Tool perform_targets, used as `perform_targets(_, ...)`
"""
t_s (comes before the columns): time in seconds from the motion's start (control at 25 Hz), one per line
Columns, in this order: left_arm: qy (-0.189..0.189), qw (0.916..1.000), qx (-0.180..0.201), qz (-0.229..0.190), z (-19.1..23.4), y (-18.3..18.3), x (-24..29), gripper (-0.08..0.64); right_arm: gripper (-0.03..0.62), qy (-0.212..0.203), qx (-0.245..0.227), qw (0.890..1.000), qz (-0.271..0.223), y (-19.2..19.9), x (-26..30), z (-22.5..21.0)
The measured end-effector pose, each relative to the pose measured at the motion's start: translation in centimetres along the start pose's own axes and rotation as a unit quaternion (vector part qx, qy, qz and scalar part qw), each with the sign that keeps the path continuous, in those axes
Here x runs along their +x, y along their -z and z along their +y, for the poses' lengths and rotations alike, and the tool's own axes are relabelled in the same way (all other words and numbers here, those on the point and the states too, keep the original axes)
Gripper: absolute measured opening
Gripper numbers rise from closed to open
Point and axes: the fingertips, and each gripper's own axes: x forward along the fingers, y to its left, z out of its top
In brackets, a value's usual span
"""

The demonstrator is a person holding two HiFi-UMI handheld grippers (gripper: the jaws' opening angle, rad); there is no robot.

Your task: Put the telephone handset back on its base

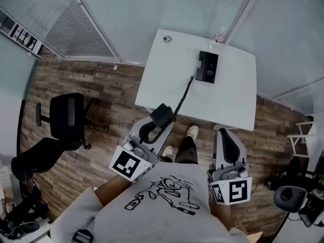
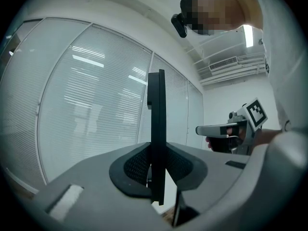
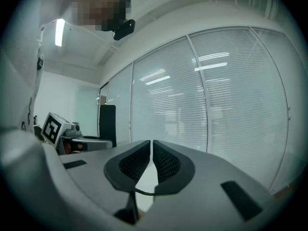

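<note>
The black telephone base (image 1: 207, 67) lies on the white table (image 1: 230, 103) near its far side. A black cord (image 1: 185, 92) runs from it over the table's near edge to the black handset (image 1: 163, 115). My left gripper (image 1: 161, 119) is shut on that handset and holds it in the air in front of the table. In the left gripper view the handset (image 2: 156, 124) stands edge-on between the jaws of the left gripper (image 2: 156, 170). My right gripper (image 1: 226, 134) hangs level beside it, shut and empty; its pads (image 3: 163, 160) meet.
A black office chair (image 1: 68, 118) stands on the wooden floor at the left. Glass walls with blinds (image 1: 152, 14) close off the far side. A small bottle (image 1: 218, 37) sits on the table's far edge. The person's shoes (image 1: 192, 131) are just before the table.
</note>
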Motion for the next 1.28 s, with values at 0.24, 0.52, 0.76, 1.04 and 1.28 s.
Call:
perform_targets(0.24,0.004,1.0,0.001,0.009,0.6,-0.1,3.7,0.072,0.015,0.004,0.009,1.0,-0.003,0.1,1.9,-3.5)
perform_targets(0.52,-0.004,0.9995,0.004,0.03,1.4,0.9,9.7,0.072,0.015,0.003,0.024,1.0,0.0,0.8,4.5,-9.2)
perform_targets(0.76,-0.015,0.9986,0.007,0.05,2.1,1.2,15.2,0.072,0.015,-0.005,0.031,1.0,0.001,0.9,7.0,-14.8)
perform_targets(1.04,-0.014,0.9976,0.008,0.068,1.7,1.5,21.5,0.072,0.015,-0.007,0.037,0.999,-0.001,0.8,9.1,-21.1)
perform_targets(1.28,-0.008,0.9969,0.013,0.078,1.3,1.5,25.5,0.072,0.015,-0.004,0.041,0.999,-0.005,0.5,10.3,-25.7)
